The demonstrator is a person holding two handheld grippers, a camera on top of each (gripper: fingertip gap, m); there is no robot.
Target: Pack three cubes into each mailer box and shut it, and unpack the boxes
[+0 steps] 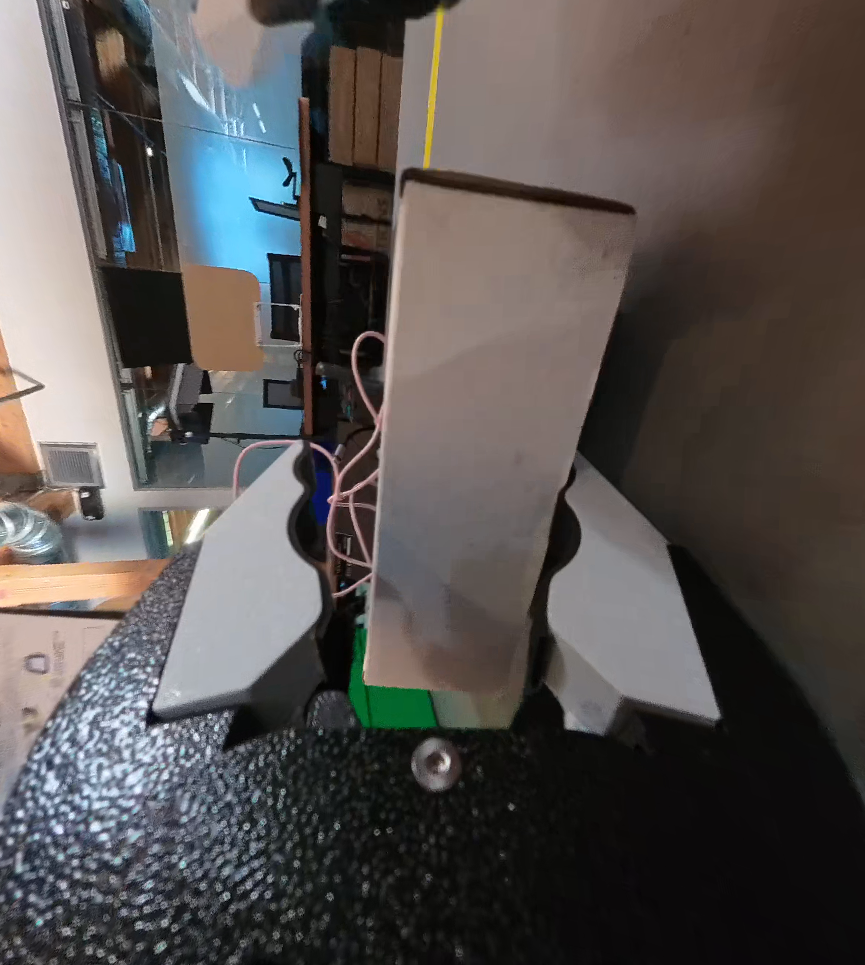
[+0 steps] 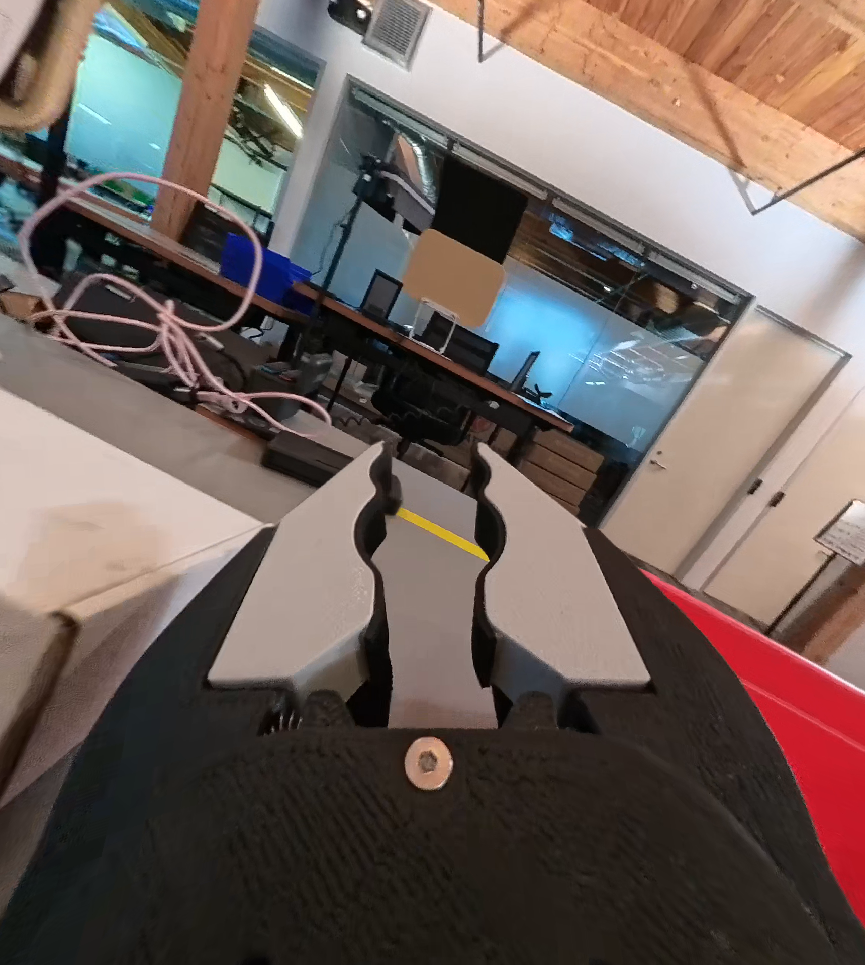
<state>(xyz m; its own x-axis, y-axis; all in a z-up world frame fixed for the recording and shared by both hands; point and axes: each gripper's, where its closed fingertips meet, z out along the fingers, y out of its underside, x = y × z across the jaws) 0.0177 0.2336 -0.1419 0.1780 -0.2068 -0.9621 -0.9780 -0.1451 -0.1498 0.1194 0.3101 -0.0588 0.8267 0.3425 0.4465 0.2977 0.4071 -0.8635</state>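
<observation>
Your left gripper (image 1: 435, 501) stands spread wide around a white cardboard mailer box (image 1: 498, 418). The box's narrow side faces the camera, and its long axis runs straight away from you along the fingers, ending in a dark-edged far corner. The left finger (image 1: 263, 548) stands clear of the box with a pink cable (image 1: 362, 397) showing through the gap; the right finger (image 1: 623, 564) sits right at the box's other face, though whether it touches cannot be told. A green block (image 1: 393, 705) peeks out beneath the near end of the box. The pale grey tabletop (image 1: 733, 209) with a thin yellow line (image 1: 433, 89) fills the right of this sideways view; glass-walled office rooms fill the left.

In the right wrist view, another white cardboard box (image 2: 54, 522) lies low at the left, its corner blurred, its face smudged grey. Your right gripper (image 2: 433, 470) is parted a little, with only the tabletop and the yellow stripe visible between its fingers. Behind are long wooden desks (image 2: 419, 339), blue bins (image 2: 263, 266), a black office chair (image 2: 419, 407) and a timber ceiling (image 2: 733, 62). A red sheet (image 2: 811, 757) lies at the right edge.
</observation>
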